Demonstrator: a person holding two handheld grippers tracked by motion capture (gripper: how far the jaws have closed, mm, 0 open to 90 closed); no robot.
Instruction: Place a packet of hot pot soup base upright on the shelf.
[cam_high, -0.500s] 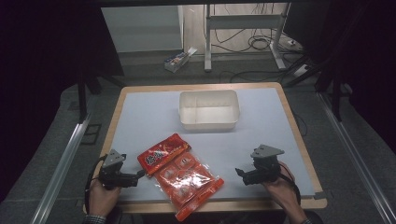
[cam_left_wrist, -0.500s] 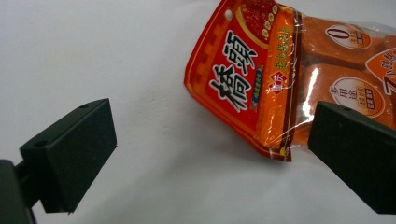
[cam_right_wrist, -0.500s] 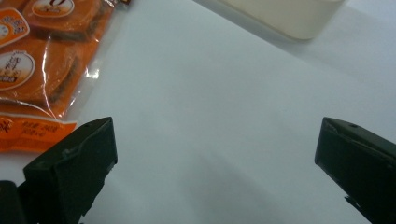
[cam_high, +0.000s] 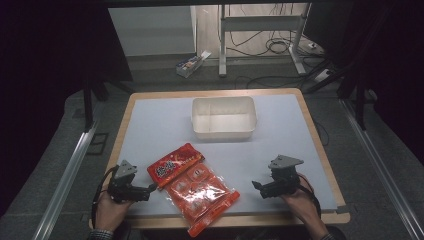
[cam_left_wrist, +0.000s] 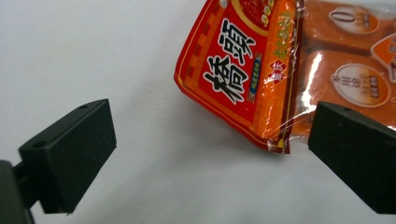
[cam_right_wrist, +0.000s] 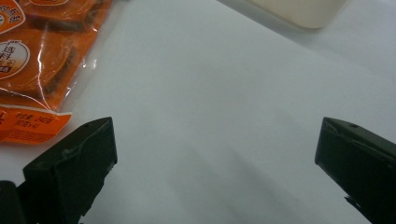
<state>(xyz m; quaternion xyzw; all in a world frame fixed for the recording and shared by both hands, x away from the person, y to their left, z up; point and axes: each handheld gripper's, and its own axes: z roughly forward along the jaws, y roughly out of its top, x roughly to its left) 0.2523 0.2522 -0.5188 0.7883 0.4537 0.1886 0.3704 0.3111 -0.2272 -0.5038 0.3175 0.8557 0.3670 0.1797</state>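
- Red snack packet (cam_high: 175, 166) is seen lying flat at the near left of the white table (cam_high: 150, 125), its right edge overlapping the larger clear orange multipack (cam_high: 205, 195), which reaches to the table's near edge.
- Compared with half a second earlier, the left gripper (cam_high: 150, 189) is found a little closer to the packet's near corner; the packets themselves are not seen to have shifted.
- This is judged as an approach to a first pick, with nothing lifted yet and the cream plastic tub (cam_high: 223, 118) at the far centre standing empty.
- In the left gripper view, the jaws are held wide apart with nothing between them, and the packet's corner (cam_left_wrist: 261, 135) is framed just ahead, nearer the right-hand jaw.
- The right gripper (cam_high: 257, 186) is held low over bare table, well apart from the multipack, its jaws likewise spread and empty.
- Large black Chinese characters are printed on the red packet (cam_left_wrist: 233, 70); no brand can be made out with confidence.
- Round white labels with small writing are seen on the multipack's inner sachets (cam_left_wrist: 359, 79), and an orange strip with fine print (cam_right_wrist: 28, 123); neither can be read.
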